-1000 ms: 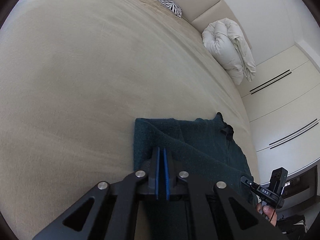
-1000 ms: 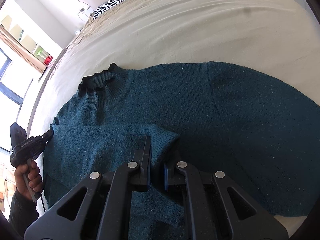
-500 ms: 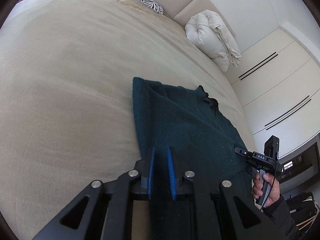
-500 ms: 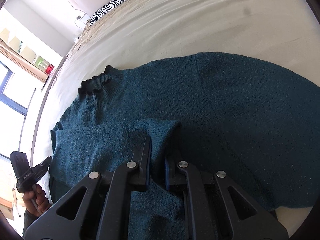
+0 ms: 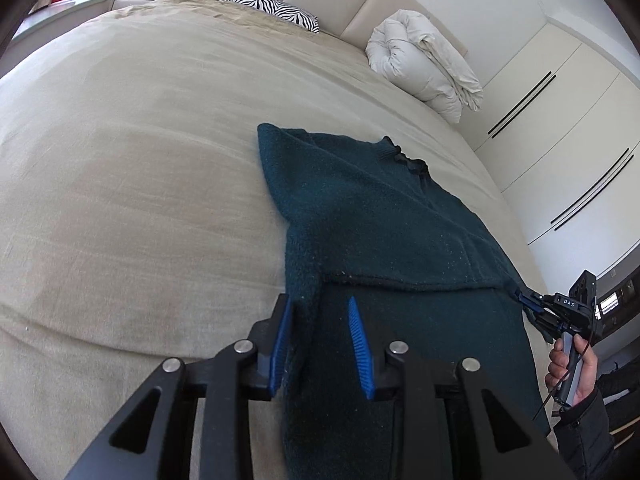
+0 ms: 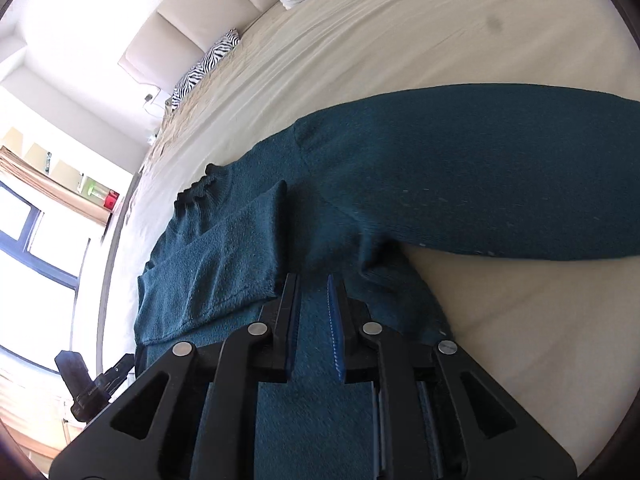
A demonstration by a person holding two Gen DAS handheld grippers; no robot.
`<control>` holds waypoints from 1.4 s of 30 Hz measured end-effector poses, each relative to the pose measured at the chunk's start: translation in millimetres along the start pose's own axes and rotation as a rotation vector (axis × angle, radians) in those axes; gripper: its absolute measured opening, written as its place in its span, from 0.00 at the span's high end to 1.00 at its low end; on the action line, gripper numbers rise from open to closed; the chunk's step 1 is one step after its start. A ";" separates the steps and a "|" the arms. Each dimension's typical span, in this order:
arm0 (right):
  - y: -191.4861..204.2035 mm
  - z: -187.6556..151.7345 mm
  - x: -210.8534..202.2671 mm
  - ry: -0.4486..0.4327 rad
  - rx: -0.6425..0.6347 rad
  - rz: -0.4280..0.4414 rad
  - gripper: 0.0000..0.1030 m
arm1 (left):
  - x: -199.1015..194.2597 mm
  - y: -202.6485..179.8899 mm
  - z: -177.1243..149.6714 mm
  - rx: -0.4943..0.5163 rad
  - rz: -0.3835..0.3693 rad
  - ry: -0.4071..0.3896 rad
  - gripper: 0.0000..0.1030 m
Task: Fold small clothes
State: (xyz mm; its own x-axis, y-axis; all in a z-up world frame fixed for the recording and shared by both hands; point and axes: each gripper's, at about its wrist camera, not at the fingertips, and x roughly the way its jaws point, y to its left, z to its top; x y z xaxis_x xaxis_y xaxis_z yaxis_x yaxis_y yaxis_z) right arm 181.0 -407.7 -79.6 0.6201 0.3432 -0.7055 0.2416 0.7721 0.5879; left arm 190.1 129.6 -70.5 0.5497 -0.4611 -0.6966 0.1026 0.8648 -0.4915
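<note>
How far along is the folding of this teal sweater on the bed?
Early. Done: one sleeve is folded across the sweater body and lies flat. In hand: nothing is pinched; the left gripper and right gripper are both opening above the fabric. Left: the other sleeve is spread out on the bed, and the body is unfolded.

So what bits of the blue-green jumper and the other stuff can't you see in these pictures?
- Dark teal knitted sweater, left wrist view: its bottom hem is hidden behind the left gripper and cut off by the lower edge.
- Same sweater, right wrist view: the far sleeve's cuff runs off the right edge.
- Small items on the windowsill shelf, right wrist view: too small and washed out by glare.
</note>
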 end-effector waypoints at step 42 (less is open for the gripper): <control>-112.1 49.8 -166.5 -0.386 0.125 -0.143 0.87 | -15.5 -109.2 -80.6 -0.108 -0.217 0.073 0.36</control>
State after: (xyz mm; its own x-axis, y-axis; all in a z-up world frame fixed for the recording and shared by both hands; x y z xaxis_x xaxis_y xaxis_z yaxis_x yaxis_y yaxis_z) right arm 87.8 -578.0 -8.4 0.8017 -0.0063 -0.5976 0.4194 0.7184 0.5550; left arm 103.5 26.4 -48.1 0.4632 -0.6497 -0.6027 0.1203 0.7199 -0.6836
